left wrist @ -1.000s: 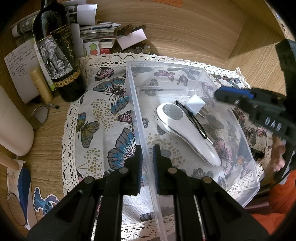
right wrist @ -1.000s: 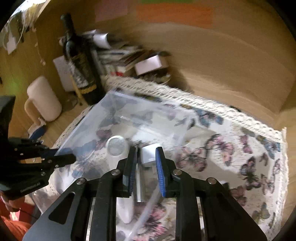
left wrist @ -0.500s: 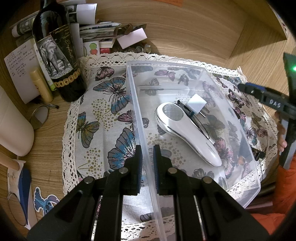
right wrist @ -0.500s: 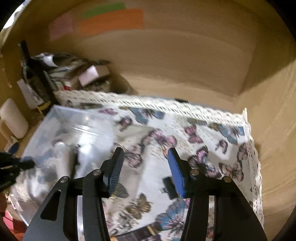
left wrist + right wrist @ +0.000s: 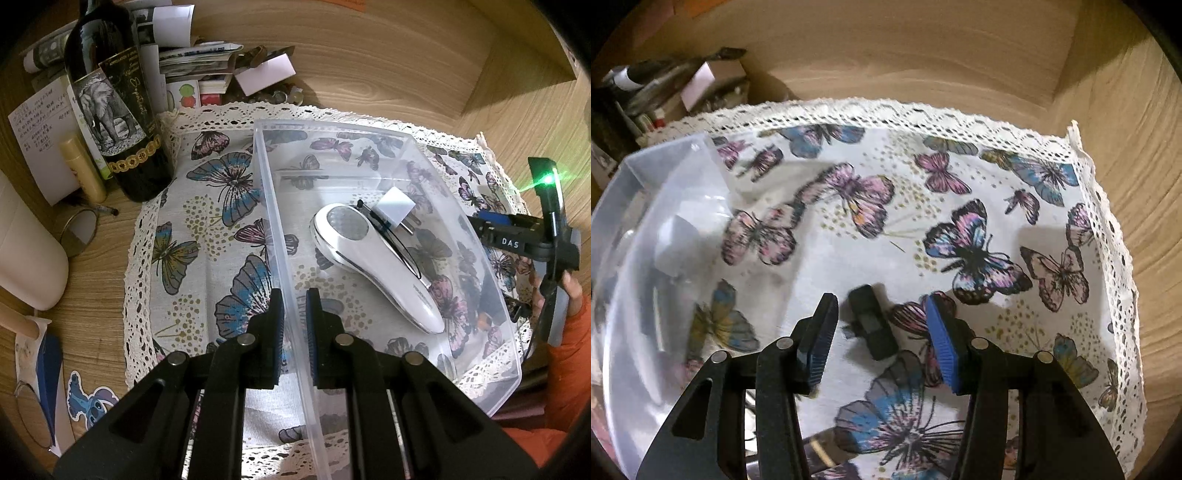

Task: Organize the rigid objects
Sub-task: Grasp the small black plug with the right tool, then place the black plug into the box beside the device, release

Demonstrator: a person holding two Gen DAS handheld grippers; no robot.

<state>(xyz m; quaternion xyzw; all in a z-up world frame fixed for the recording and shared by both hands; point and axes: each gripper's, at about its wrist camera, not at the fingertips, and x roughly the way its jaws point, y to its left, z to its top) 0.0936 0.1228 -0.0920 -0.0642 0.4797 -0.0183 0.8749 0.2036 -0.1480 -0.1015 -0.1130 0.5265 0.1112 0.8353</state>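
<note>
A clear plastic bin (image 5: 461,229) stands on a butterfly cloth (image 5: 207,236). Inside lie a white handheld device (image 5: 376,266), a white plug adapter (image 5: 395,206) and a thin black cord. My left gripper (image 5: 294,314) is shut on the bin's left wall. My right gripper (image 5: 881,332) is open and empty, low over the cloth, with a small black object (image 5: 871,321) lying between its fingers. The bin (image 5: 635,236) sits to the left in the right wrist view. The right gripper also shows in the left wrist view (image 5: 517,236), beyond the bin's right wall.
A dark wine bottle (image 5: 114,110), a yellow tube (image 5: 83,166), papers and boxes (image 5: 199,70) crowd the back left. A white jug (image 5: 26,251) and a small round mirror (image 5: 77,232) sit left. Wooden walls close in behind and right (image 5: 1126,110).
My right gripper opened, left the plug adapter in the bin, and moved right out of the bin to the black object on the cloth. The left gripper held still.
</note>
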